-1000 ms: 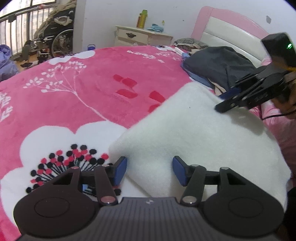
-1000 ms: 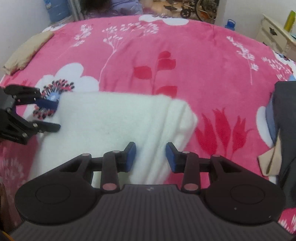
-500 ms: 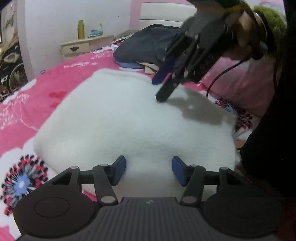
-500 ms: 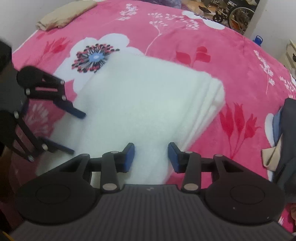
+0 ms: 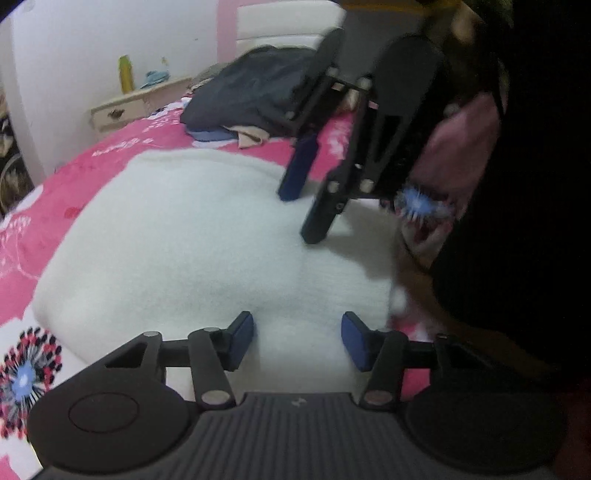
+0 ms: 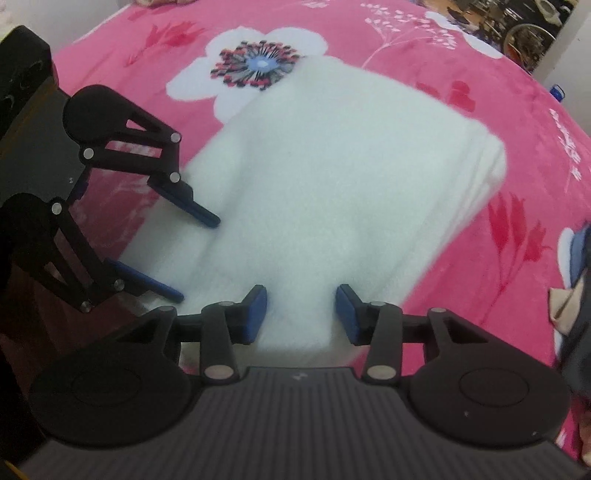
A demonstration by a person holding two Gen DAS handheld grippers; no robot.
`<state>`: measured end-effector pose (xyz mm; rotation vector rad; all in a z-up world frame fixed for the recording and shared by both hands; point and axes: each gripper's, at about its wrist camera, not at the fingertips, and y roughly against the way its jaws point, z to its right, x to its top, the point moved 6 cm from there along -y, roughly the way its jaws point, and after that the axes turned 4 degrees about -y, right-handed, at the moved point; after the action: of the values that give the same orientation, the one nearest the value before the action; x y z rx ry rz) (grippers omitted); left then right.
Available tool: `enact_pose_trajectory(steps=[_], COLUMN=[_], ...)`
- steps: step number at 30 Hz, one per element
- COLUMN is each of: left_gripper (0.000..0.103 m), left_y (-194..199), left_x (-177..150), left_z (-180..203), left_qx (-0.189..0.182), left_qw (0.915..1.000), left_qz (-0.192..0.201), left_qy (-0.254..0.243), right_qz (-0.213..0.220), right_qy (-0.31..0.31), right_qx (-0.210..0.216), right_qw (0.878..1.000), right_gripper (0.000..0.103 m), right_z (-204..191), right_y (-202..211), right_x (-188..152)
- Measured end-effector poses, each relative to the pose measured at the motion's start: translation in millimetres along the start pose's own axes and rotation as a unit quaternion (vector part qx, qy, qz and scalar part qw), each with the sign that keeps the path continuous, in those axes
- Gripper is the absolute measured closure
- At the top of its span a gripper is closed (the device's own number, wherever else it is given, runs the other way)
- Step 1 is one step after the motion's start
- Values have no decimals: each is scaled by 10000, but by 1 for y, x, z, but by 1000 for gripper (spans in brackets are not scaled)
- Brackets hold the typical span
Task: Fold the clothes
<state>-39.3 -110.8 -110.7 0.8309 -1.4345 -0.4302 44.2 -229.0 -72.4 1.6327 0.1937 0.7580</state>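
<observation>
A thick white fleece garment (image 5: 192, 236) (image 6: 332, 184) lies folded into a rectangle on the pink flowered bedspread (image 6: 461, 48). My left gripper (image 5: 297, 338) is open at the garment's near edge, nothing between its blue pads. In the right wrist view the left gripper (image 6: 199, 258) sits at the left, fingers spread over the garment's left edge. My right gripper (image 6: 301, 314) is open above the garment's near end. In the left wrist view the right gripper (image 5: 304, 214) hangs tips-down over the cloth's far right part.
A pile of dark and blue clothes (image 5: 251, 96) lies at the head of the bed by the pink headboard (image 5: 280, 22). A cream nightstand (image 5: 122, 110) with a yellow bottle stands by the wall. A person's dark sleeve (image 5: 517, 184) fills the right. A wheelchair wheel (image 6: 528, 40) stands beyond the bed.
Both grippers have swung round to the garment's near side, closer to each other. The garment lies flatter and squarer than a second ago. Both stayed open.
</observation>
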Motion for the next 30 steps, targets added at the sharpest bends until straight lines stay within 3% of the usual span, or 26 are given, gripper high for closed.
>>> enact_pose_trajectory(steps=[4,8,12,15,17,19,24,25,27,30], left_gripper=[50,48,49,49,49,49,32,29,18,10], left_y=[-2,-14,-4,-7,-7,-2,23,28,35,39], left_x=[-2,-11,-2,-9,-8,-5,5,8,15,23], left_z=[17,31,22,18,19,15,-4,-6,-9,-14], left_qx=[-55,132,-16,118,153,158,261,288,394,745], left_qw=[9998,9982,9998,9992,9991,9981,9890,9879,9857,9816], left_qz=[-149,-171,-200,-352,-369,-445,-450,-422,-360,-385], left_qy=[-154,-554,44,139,128,395,1385,1464,1599,1715], right_qz=[-298,-508,-270,-119,-254,-189,474,535,555,365], right_qy=[317,-80,-263,-342,-634,-928,-1322,-1442,-1584,-1689], right_qx=[14,-226,-200,-158,-241,-269,-175,-157,-311,-561], right_qw=[9991,9984,9991,9992,9974,9951,9899,9880,9853,9834], right_gripper=[63,64,65,65,65,65,60,53,45,43], right_z=[-12,0,-1,-2,4,9,9,8,6,2], right_y=[-3,-29,-13,-6,-17,-14,31,34,33,24], right_x=[-25,-42,-34,-31,-35,-35,-16,-11,-7,-14])
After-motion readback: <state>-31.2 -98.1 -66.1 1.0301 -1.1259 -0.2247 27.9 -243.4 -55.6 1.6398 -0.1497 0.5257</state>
